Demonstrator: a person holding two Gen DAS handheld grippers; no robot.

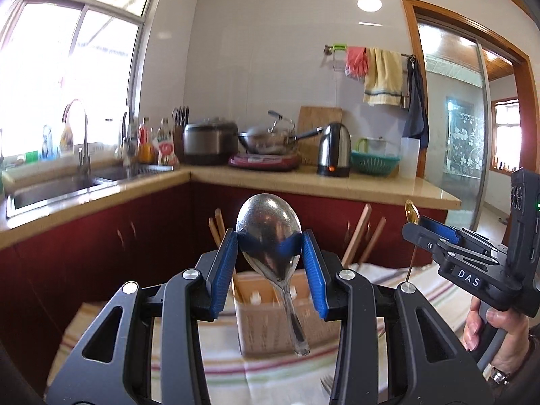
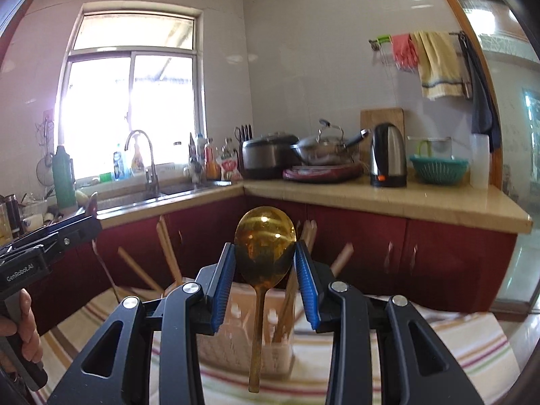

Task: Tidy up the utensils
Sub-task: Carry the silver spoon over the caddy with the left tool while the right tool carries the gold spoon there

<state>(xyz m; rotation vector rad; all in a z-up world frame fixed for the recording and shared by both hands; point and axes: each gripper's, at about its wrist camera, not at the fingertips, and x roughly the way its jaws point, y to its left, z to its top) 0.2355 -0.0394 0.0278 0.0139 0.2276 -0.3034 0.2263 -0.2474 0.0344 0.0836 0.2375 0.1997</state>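
My left gripper (image 1: 269, 240) is shut on the bowl of a large silver spoon (image 1: 268, 222), bowl up, handle hanging down over a beige utensil holder (image 1: 270, 317) that holds wooden chopsticks (image 1: 354, 239). My right gripper (image 2: 264, 259) is shut on the bowl of a gold spoon (image 2: 265, 233), handle hanging down in front of the same holder (image 2: 236, 337) with chopsticks (image 2: 168, 253). In the left wrist view the right gripper (image 1: 418, 227) shows at the right with the gold spoon (image 1: 412, 212). The left gripper's body (image 2: 50, 246) shows at the left of the right wrist view.
The holder stands on a striped cloth (image 1: 270, 381). Behind are red cabinets (image 1: 101, 236), a counter (image 1: 337, 182) with sink (image 1: 50, 189), rice cooker (image 1: 209, 141), wok, kettle (image 1: 334, 150) and green basket (image 1: 374, 162). A glass door (image 1: 452, 118) is at the right.
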